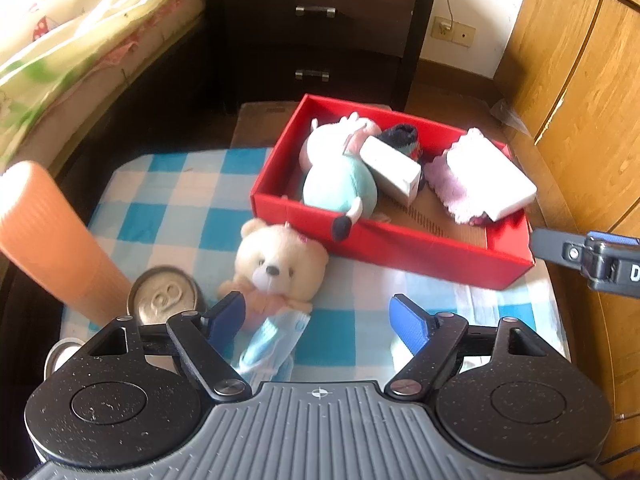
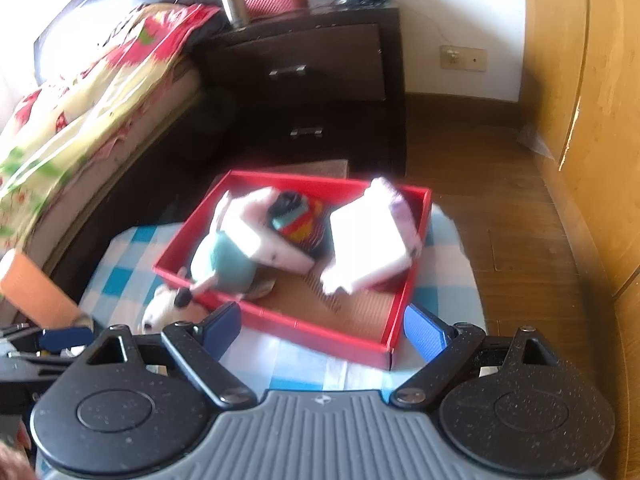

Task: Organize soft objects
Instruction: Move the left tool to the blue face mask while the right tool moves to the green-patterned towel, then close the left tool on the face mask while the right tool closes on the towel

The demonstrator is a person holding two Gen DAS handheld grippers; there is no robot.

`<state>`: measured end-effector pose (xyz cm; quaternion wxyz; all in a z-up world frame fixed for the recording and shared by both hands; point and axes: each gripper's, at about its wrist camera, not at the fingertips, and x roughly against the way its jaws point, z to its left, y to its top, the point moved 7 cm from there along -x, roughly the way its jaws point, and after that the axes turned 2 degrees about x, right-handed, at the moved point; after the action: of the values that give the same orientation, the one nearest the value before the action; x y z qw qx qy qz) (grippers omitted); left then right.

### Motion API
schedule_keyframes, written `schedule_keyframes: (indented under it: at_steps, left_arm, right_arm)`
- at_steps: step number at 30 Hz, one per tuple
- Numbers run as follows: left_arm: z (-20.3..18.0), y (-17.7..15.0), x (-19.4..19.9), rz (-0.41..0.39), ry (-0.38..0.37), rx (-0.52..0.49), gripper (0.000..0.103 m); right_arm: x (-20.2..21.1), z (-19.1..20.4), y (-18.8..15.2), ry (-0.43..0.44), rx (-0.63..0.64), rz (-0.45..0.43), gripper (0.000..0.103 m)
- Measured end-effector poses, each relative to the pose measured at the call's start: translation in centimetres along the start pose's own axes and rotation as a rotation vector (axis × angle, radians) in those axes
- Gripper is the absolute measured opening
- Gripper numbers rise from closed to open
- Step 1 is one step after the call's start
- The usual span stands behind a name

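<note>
L wrist view: red box (image 1: pixel 400 248) at 1 o'clock on the checked cloth (image 1: pixel 160 216) already held a teal plush (image 1: pixel 344 184), two white blocks (image 1: pixel 394 168), a dark sock (image 1: pixel 404 136) and a lilac cloth (image 1: pixel 448 184). Still out: cream teddy bear (image 1: pixel 280 268) just beside box's near wall, and a blue face mask (image 1: pixel 272 340) at 6 o'clock below bear. Can (image 1: pixel 166 296) and orange cup (image 1: pixel 52 248) at 9 o'clock, not soft, prob. stay. Task judged past halfway. Left gripper (image 1: pixel 320 320) spread wide, empty, mask lying betw. jaws, pads clear of it.

R wrist view (blurred): right gripper (image 2: pixel 324 332) released, holding nothing, jaws straddling box's near corner w/o contact.
</note>
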<state>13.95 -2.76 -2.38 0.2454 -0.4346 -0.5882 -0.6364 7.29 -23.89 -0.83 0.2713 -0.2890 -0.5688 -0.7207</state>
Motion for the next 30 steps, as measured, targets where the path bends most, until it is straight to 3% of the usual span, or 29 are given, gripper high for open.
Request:
schedule_keyframes:
  at_steps: [17,25,30]
  left_arm:
    - [1.9,-5.0,-1.6,0.115,0.001,0.0,0.078]
    - [2.8,-4.8,-3.4,0.156,-0.033,0.078,0.079]
    - [2.8,-4.6,-5.7,0.188,0.005,0.082,0.079]
  right_arm:
    - [1.4,1.3,-6.7,0.025,0.062,0.098,0.068]
    - [0.9,1.9,-8.0,0.045,0.082,0.138,0.069]
    - [0.2,2.5,-8.5,0.074,0.089,0.166,0.069]
